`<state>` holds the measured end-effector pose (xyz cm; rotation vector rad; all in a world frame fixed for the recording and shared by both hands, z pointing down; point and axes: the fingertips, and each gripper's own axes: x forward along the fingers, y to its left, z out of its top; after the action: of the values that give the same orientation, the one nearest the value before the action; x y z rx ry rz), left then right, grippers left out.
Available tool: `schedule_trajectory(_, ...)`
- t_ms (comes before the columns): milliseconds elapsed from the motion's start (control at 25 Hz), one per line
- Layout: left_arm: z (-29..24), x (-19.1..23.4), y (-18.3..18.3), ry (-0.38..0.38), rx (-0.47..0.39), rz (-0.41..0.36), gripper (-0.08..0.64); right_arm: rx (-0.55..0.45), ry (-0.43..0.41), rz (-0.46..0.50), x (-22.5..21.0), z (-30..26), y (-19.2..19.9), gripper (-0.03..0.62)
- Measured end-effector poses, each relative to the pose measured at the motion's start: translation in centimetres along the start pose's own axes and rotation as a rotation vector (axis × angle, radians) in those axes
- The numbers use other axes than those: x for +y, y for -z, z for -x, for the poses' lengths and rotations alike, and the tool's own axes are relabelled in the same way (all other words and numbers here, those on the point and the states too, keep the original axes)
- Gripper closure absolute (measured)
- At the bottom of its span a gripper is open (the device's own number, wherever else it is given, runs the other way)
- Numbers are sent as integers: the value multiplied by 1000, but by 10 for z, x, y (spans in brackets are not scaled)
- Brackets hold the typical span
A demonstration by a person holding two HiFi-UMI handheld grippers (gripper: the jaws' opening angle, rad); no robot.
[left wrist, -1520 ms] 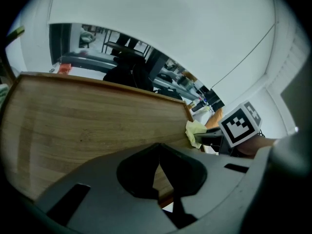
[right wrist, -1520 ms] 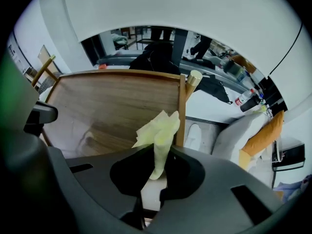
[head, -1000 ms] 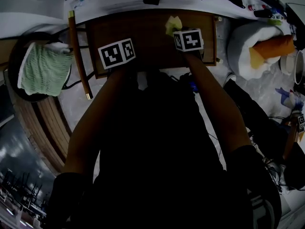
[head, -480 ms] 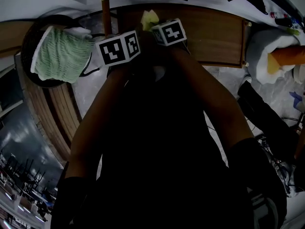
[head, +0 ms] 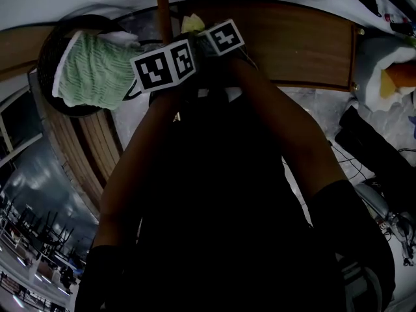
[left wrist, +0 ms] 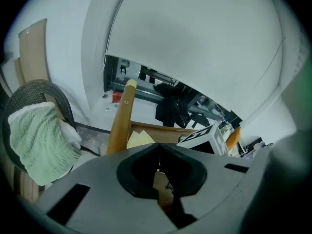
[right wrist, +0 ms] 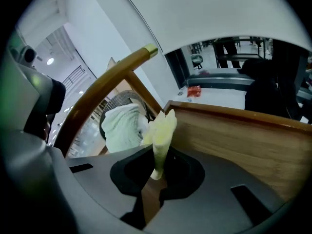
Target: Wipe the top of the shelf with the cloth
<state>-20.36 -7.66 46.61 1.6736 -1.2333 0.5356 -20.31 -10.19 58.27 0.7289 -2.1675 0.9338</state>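
Note:
The yellow cloth (right wrist: 163, 128) stands up bunched between the jaws of my right gripper (right wrist: 156, 173), which is shut on it. It rests at the left end of the brown wooden shelf top (right wrist: 243, 135). In the head view the cloth (head: 192, 23) peeks out beyond the right gripper (head: 220, 38) on the shelf top (head: 299, 44). My left gripper (head: 164, 67) hovers just left of it, off the shelf's left edge. Its jaws (left wrist: 158, 172) are shut with nothing between them. From the left gripper view the cloth (left wrist: 139, 139) lies ahead.
A wooden pole (head: 162, 12) rises beside the shelf's left end. Farther left, a green towel (head: 94, 70) lies in a dark round basket (head: 49, 51). A white bundle with an orange item (head: 390, 70) sits right of the shelf. Cables and dark gear (head: 383, 155) lie on the floor.
Both grippers have moved left along the shelf top, from about its middle to its left end, the right one dragging the yellow cloth. The left gripper now hangs past the edge.

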Motion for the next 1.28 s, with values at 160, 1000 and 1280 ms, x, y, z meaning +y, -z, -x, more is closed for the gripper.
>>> schedule_trajectory(160, 0, 10, 1, -9, 5, -3, 549, 28, -1, 3, 4, -15, 6, 548)
schedule_trajectory(1000, -61, -34, 22, -17, 98, 10, 549, 105, 77, -7, -75, 48, 42, 548)
schedule_trajectory(1280, -96, -83, 37, -9, 132, -19, 549, 121, 107, -25, -123, 93, 64, 548)
